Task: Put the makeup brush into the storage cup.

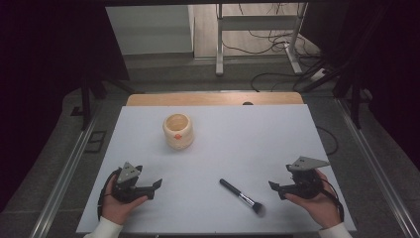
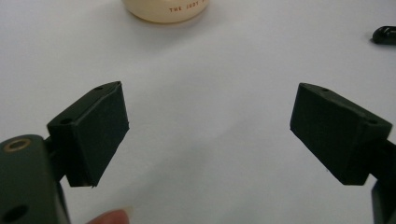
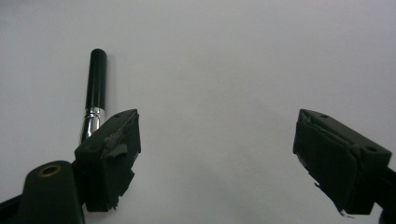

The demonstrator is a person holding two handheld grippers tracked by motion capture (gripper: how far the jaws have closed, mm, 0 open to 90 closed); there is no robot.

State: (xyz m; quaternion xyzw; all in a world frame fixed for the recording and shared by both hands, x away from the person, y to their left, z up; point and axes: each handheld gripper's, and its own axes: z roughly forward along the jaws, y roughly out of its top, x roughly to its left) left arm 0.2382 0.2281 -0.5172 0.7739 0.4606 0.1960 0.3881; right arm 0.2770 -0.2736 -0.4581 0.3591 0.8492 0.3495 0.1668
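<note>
A cream, round jar (image 1: pixel 178 131) with an orange mark stands open-topped on the white table (image 1: pixel 247 144), left of centre; its base shows in the left gripper view (image 2: pixel 164 10). A black-handled makeup brush (image 1: pixel 242 197) with a silver ferrule lies near the front edge, bristles toward the front right. My left gripper (image 1: pixel 154 189) rests at the front left, open and holding nothing (image 2: pixel 210 112), pointing toward the jar. My right gripper (image 1: pixel 276 190) is open and holds nothing at the front right (image 3: pixel 217 135), just right of the brush (image 3: pixel 95 88), whose handle runs behind its left jaw.
The brush's handle tip (image 2: pixel 385 35) shows at the left gripper view's far right. A wooden strip (image 1: pixel 213 99) borders the table's far edge. Metal rails (image 1: pixel 64 173) run along both sides. A frame's legs (image 1: pixel 219 44) and cables (image 1: pixel 277 44) lie on the floor beyond.
</note>
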